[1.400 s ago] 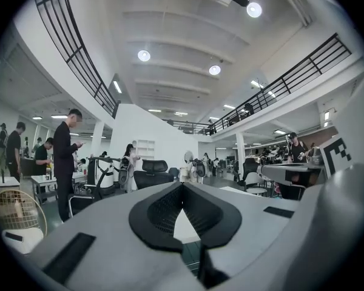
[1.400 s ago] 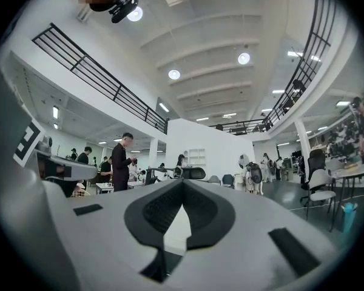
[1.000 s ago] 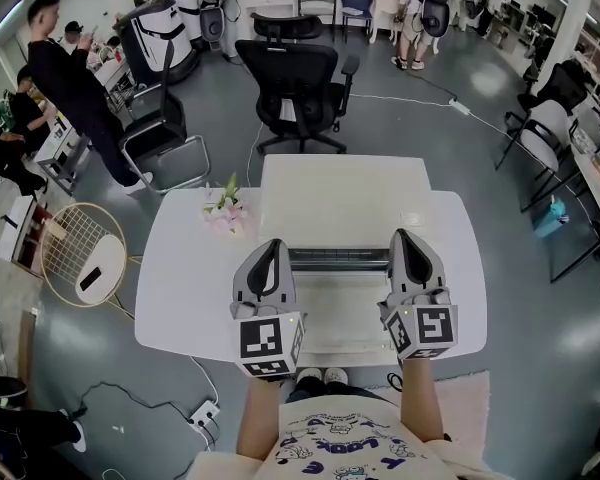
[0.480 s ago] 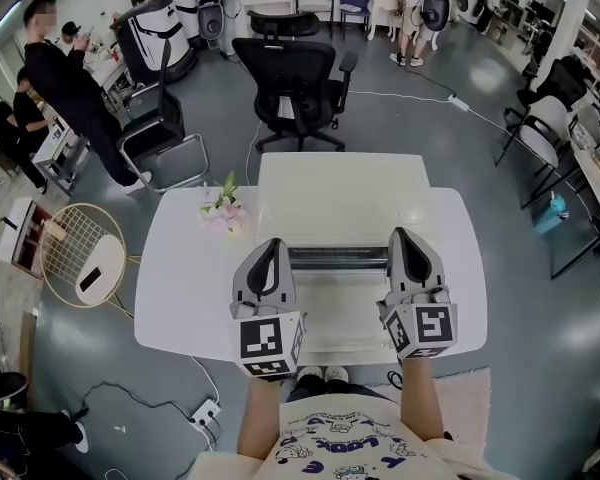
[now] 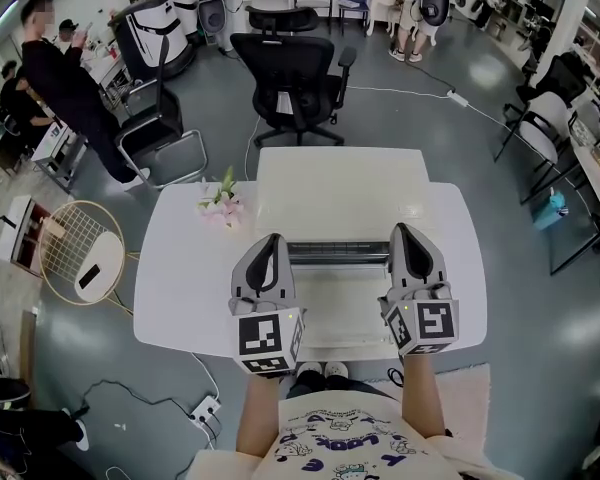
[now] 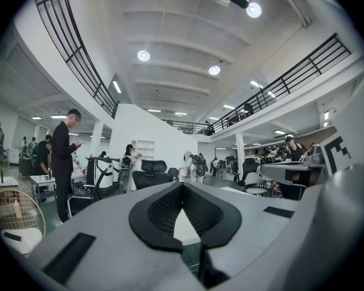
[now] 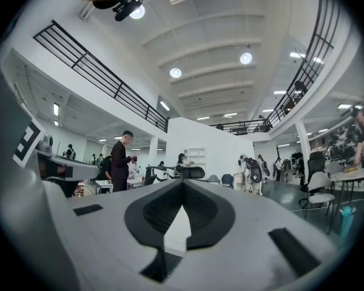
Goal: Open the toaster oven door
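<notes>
In the head view a cream toaster oven (image 5: 340,193) stands on the white table (image 5: 180,278), its front toward me. Its metal door handle (image 5: 338,255) runs across between my two grippers. My left gripper (image 5: 270,240) hovers at the handle's left end and my right gripper (image 5: 405,230) at its right end, both pointing away from me. In the left gripper view the left gripper (image 6: 182,185) has its jaws together at the tip with nothing between them. The right gripper (image 7: 183,182) looks the same in its own view. Neither view shows the oven.
A small bunch of pink flowers (image 5: 223,208) lies on the table left of the oven. A black office chair (image 5: 292,83) stands behind the table. A round wire rack (image 5: 80,253) sits on the floor at the left. People stand at the far left and back.
</notes>
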